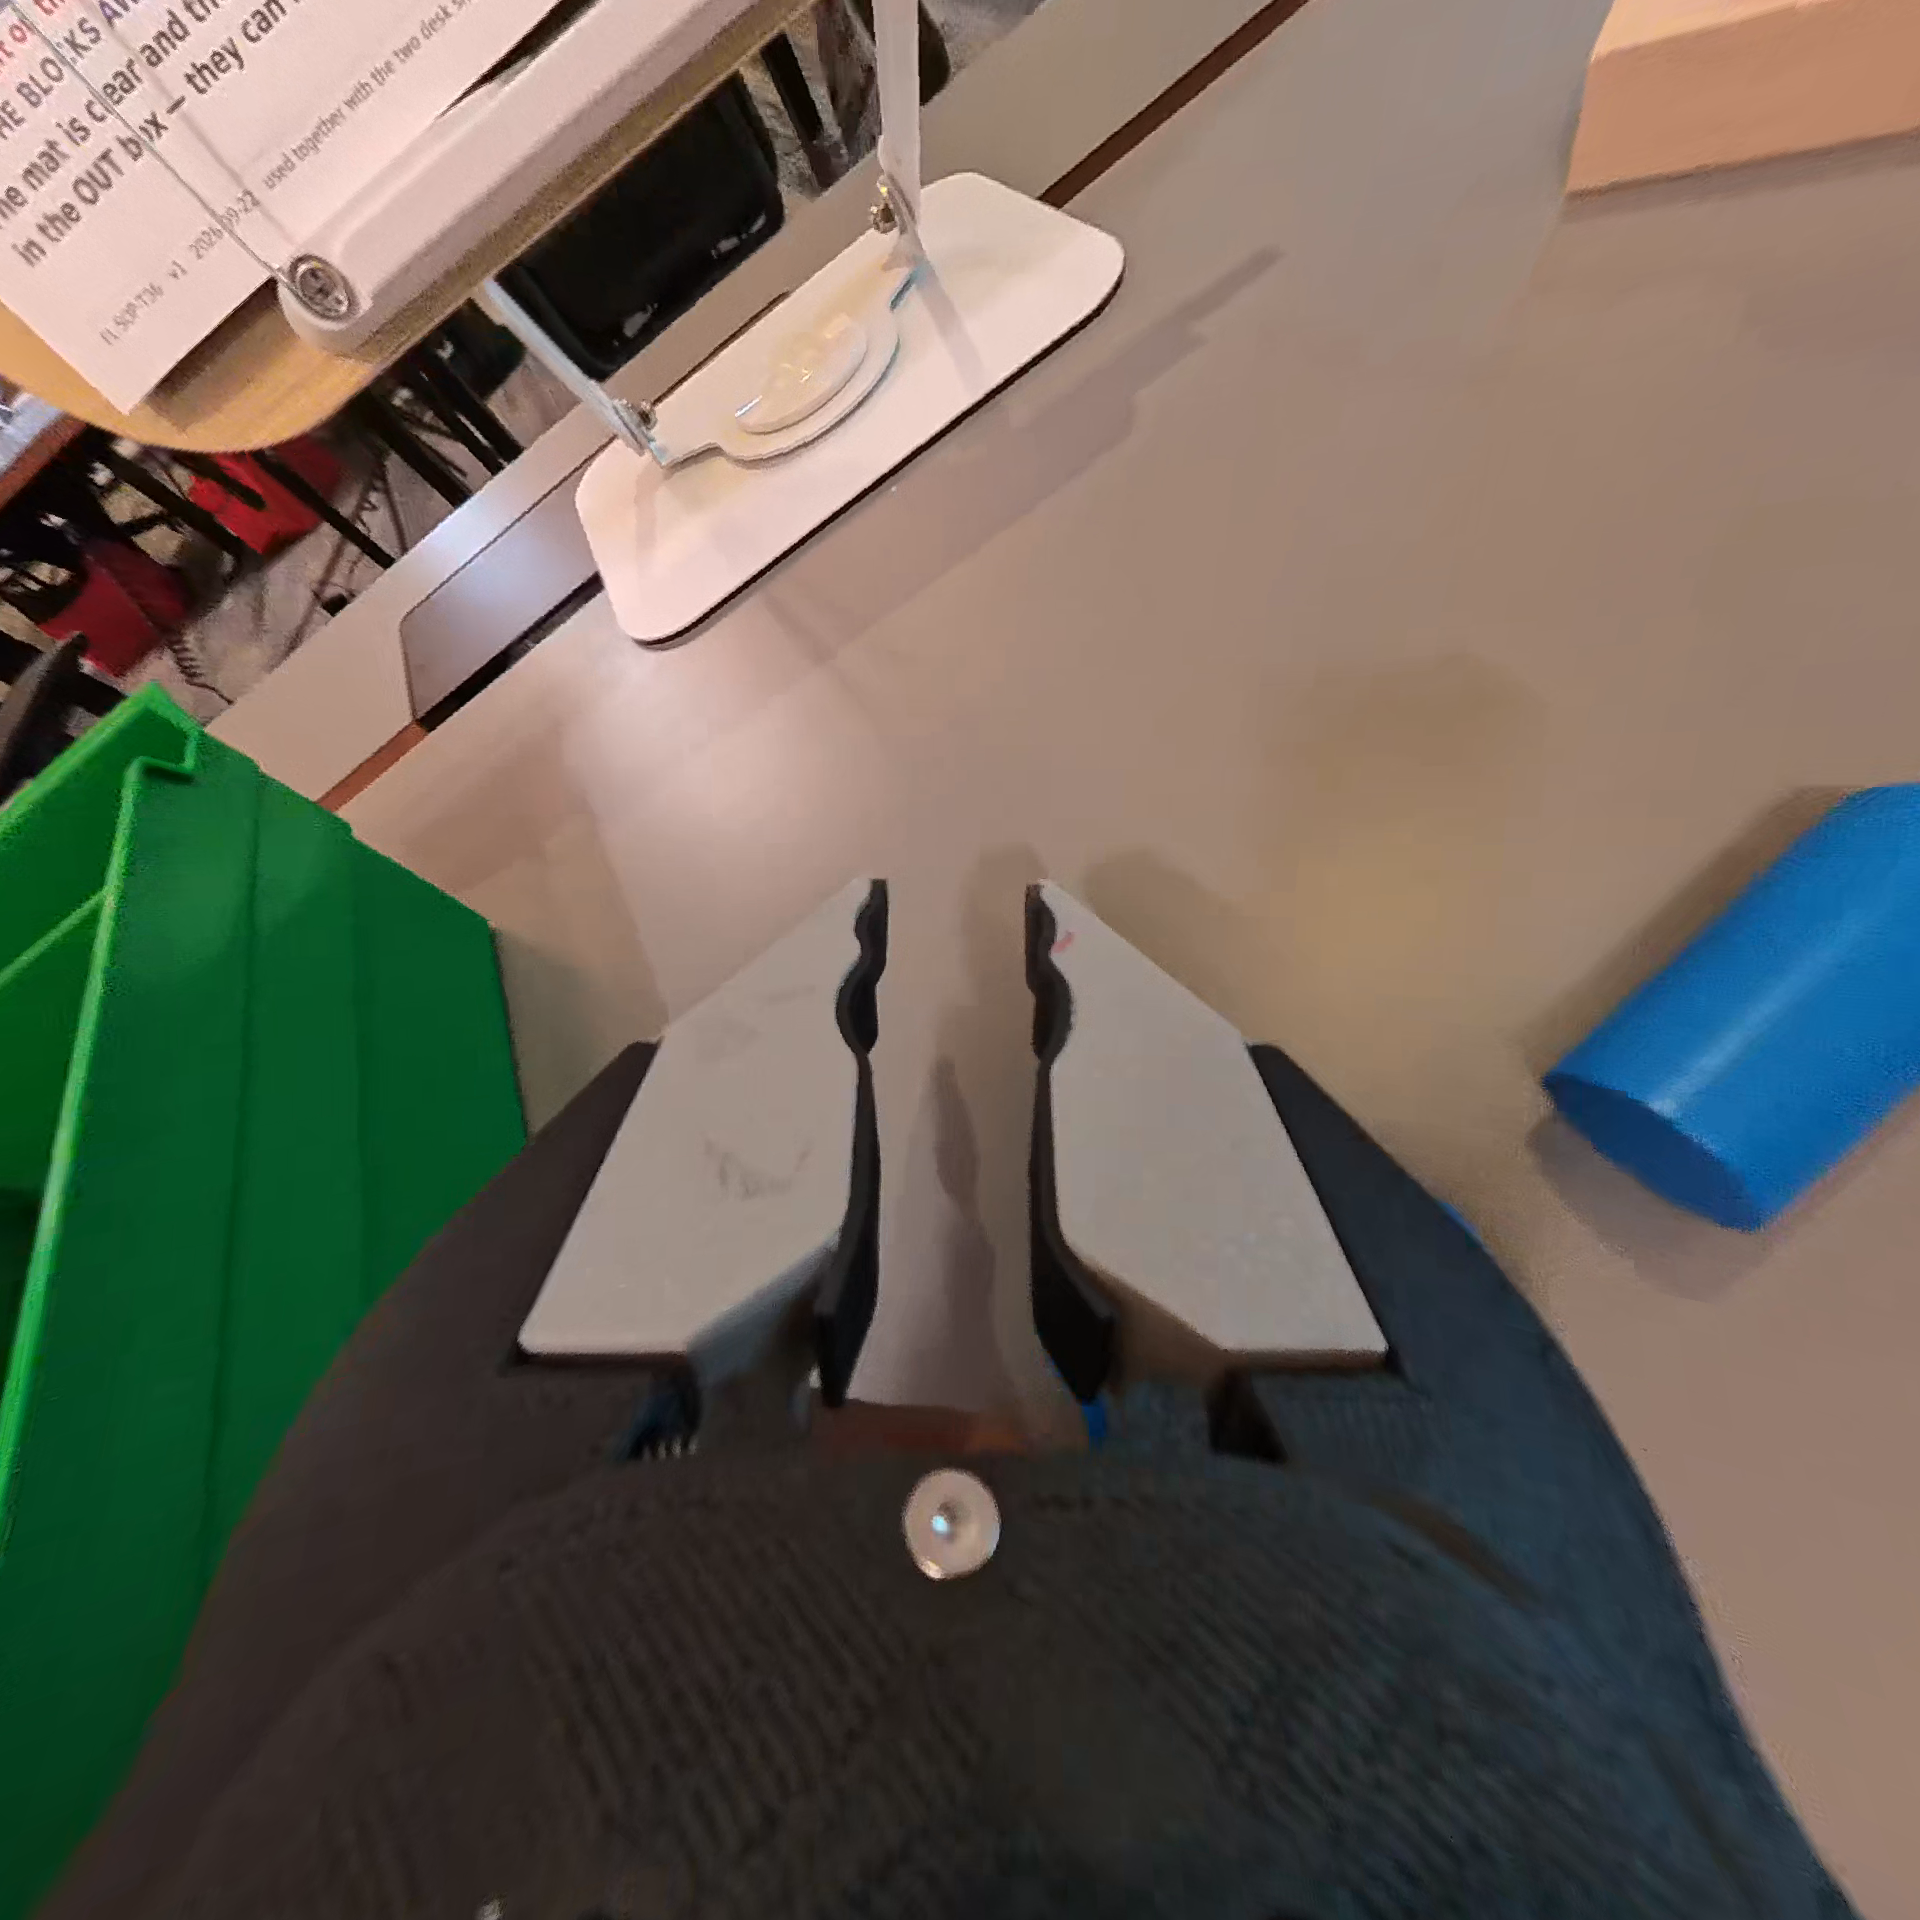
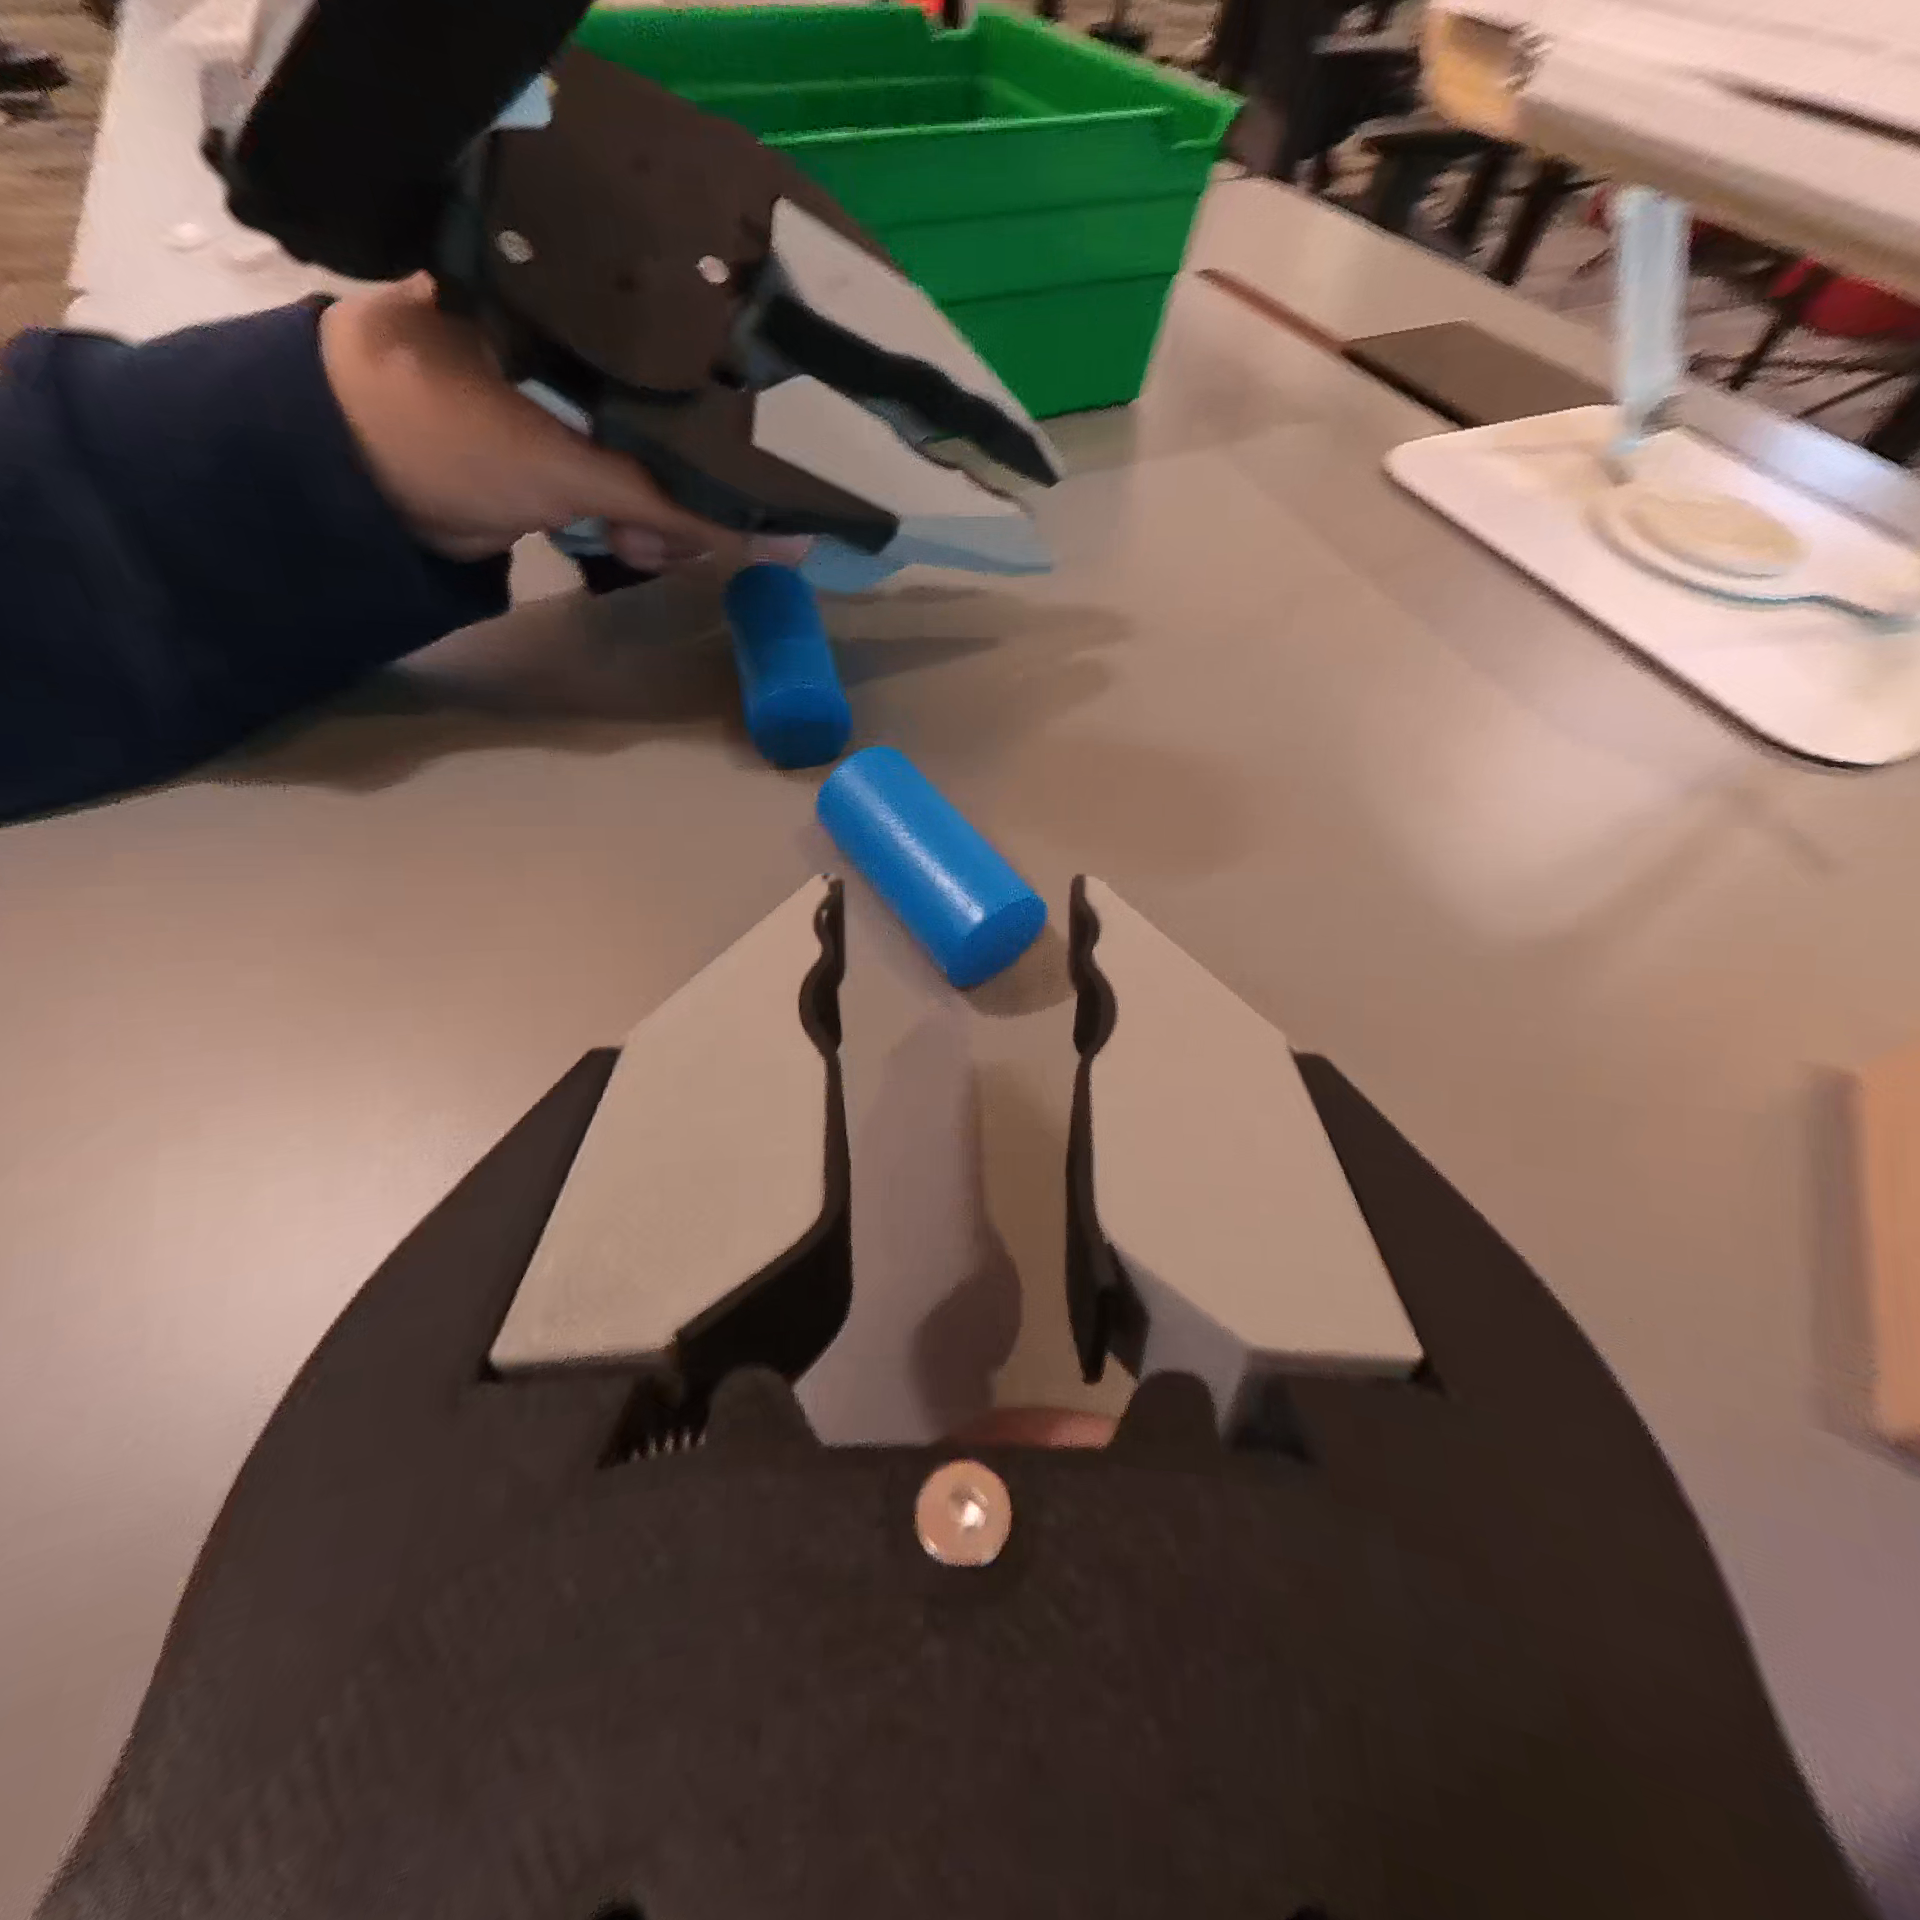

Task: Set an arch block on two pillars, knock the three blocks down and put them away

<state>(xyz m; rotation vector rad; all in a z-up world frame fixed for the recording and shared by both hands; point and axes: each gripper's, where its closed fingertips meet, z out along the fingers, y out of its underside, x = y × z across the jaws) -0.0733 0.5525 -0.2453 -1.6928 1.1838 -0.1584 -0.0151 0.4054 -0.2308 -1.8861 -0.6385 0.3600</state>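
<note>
Two blue cylinder blocks lie on their sides on the grey table. In the right wrist view, the near cylinder has its near end between the fingertips of my right gripper, which is open and empty. The far cylinder lies under my left gripper, held by a hand in a dark sleeve. In the left wrist view, my left gripper is open and empty above bare table, with a blue cylinder to its right. No arch block is clearly seen.
A green bin stands close on the left gripper's left; it also shows at the back in the right wrist view. A white stand base sits behind. A tan wooden piece lies at the right edge. Left tips to right tips: about 15 centimetres.
</note>
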